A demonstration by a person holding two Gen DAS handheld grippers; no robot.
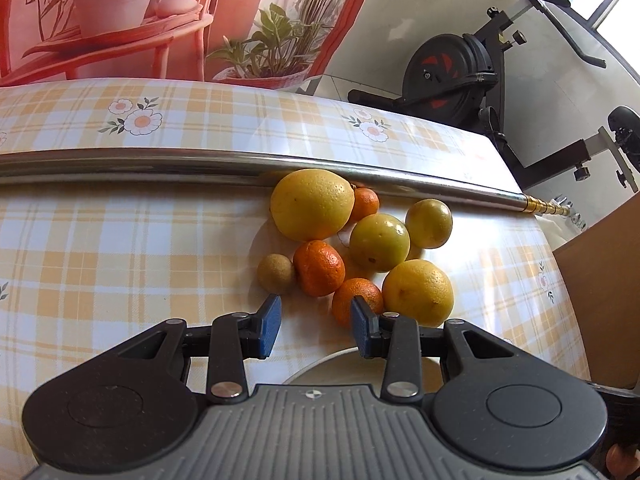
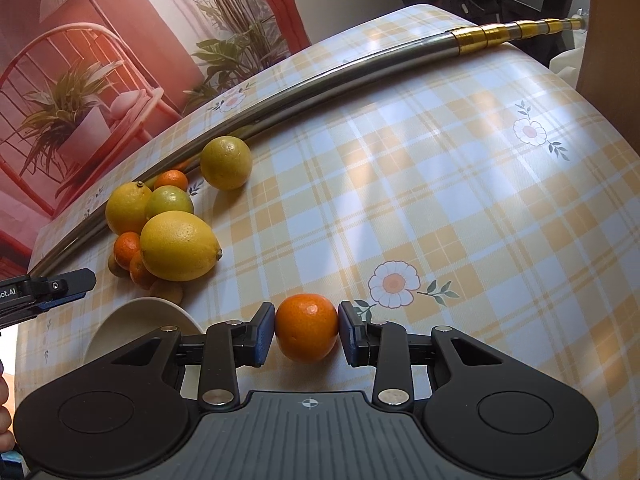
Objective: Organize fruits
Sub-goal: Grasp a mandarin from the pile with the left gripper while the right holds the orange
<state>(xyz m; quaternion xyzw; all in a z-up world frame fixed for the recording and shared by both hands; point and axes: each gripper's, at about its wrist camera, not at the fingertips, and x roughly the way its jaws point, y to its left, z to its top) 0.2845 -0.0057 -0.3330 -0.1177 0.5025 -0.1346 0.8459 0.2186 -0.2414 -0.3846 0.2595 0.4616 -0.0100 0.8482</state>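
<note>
A pile of fruit lies on the checked tablecloth: a large yellow citrus, a yellow lemon, two green-yellow fruits, several small mandarins and a small brown fruit. My left gripper is open and empty just short of the pile, above a white bowl. My right gripper is shut on an orange mandarin above the cloth, right of the bowl. The pile also shows in the right wrist view, with the left gripper's finger beside it.
A long metal pole with a gold end lies across the table behind the fruit. An exercise bike stands beyond the table's far right edge. A brown board is at the right edge.
</note>
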